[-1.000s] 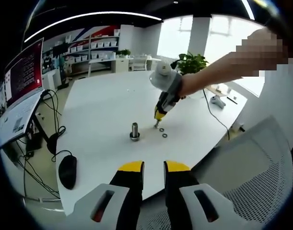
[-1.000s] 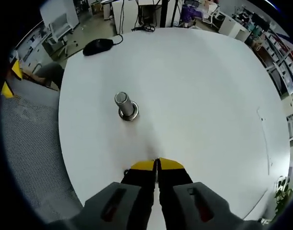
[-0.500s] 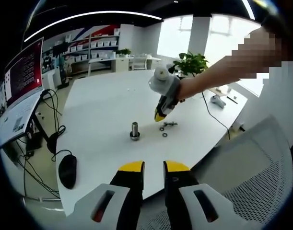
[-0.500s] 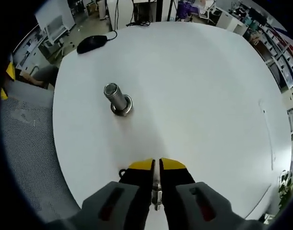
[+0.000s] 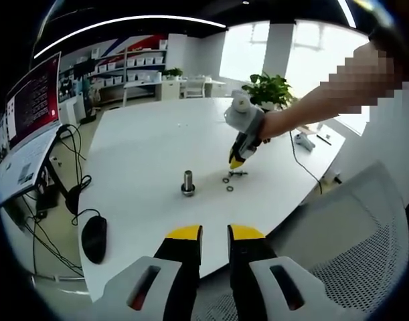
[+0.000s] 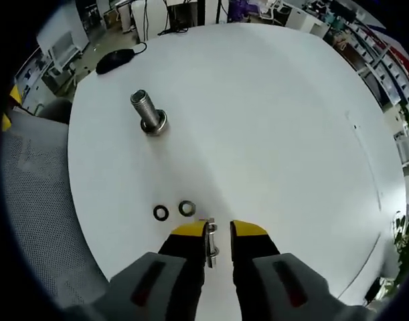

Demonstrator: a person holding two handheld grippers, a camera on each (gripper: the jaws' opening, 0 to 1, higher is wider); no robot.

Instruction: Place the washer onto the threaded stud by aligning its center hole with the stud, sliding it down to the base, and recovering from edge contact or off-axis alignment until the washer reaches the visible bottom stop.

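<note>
A threaded stud (image 5: 188, 181) (image 6: 146, 112) stands upright on its wide base on the white table (image 5: 144, 140) (image 6: 278, 120). Two washers lie flat on the table, one dark (image 6: 160, 212) and one silver (image 6: 186, 208); the left gripper view has them (image 5: 227, 184) right of the stud. A small bolt (image 6: 209, 239) (image 5: 237, 173) lies on the table, seen through the gap of my right gripper (image 6: 219, 229) (image 5: 236, 162), which hovers open above it. My left gripper (image 5: 215, 232) is open and holds nothing, near the table's edge and far from the stud.
A black mouse (image 5: 95, 239) (image 6: 117, 59) lies at the table's edge beside cables. A monitor (image 5: 33, 100) stands past that edge. Mesh chairs (image 5: 365, 254) (image 6: 37, 200) are close to the table. A potted plant (image 5: 268, 87) stands at the far side.
My right gripper went from shut, low at the table, to open, leaving the small bolt lying there. It rose and drew away from the stud. The left gripper stayed put.
</note>
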